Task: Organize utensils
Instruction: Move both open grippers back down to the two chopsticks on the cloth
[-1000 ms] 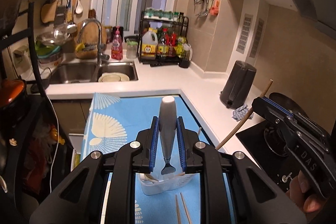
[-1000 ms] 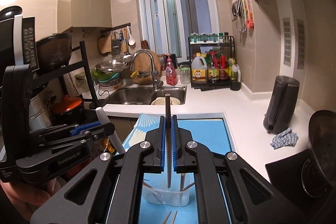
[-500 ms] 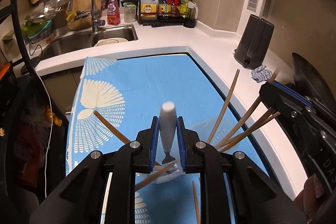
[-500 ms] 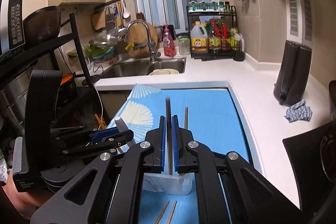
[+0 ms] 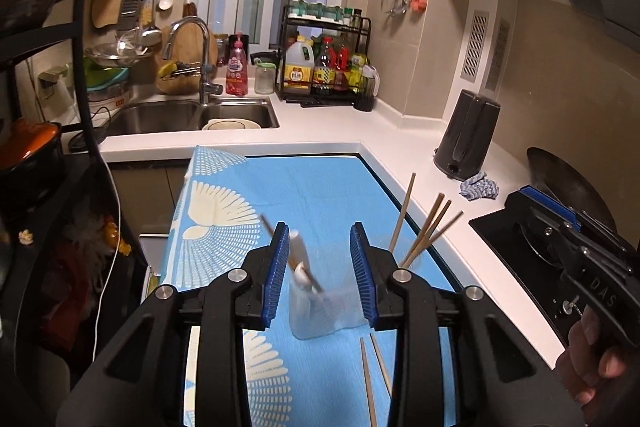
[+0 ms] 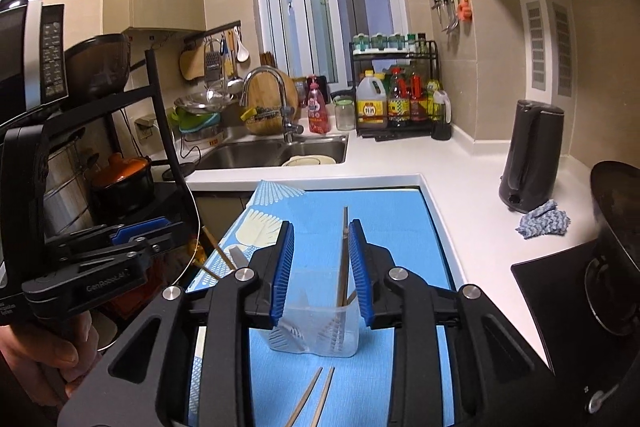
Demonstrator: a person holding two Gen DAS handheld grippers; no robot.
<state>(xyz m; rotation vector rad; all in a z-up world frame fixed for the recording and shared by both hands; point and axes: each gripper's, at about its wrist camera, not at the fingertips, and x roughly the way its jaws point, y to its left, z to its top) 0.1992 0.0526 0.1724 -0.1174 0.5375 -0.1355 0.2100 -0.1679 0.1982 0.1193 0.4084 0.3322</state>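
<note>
A clear plastic holder point(image 6: 316, 315) stands on the blue mat point(image 6: 380, 227); it also shows in the left wrist view point(image 5: 328, 311). My left gripper point(image 5: 320, 269) is open just above it, and a white-handled utensil point(image 5: 299, 259), blurred, sits in the holder beside the left pad. Several wooden chopsticks point(image 5: 424, 231) lean out of the holder's right side. My right gripper point(image 6: 322, 267) is open over the holder, with a dark chopstick point(image 6: 343, 259) standing in it beside the right pad. Two loose chopsticks point(image 6: 316, 399) lie on the mat in front.
A white counter point(image 6: 460, 179) wraps the mat, with a sink point(image 6: 272, 151) behind, a dark kettle point(image 6: 530, 155) and grey cloth point(image 6: 544, 219) at right, and a black stove point(image 6: 568, 299) with a pan. A black shelf rack point(image 6: 120, 147) stands at left.
Both grippers opened. The left let go of the white-handled utensil and the right let go of the dark chopstick; both now rest in the holder. Both cameras tilted up slightly.
</note>
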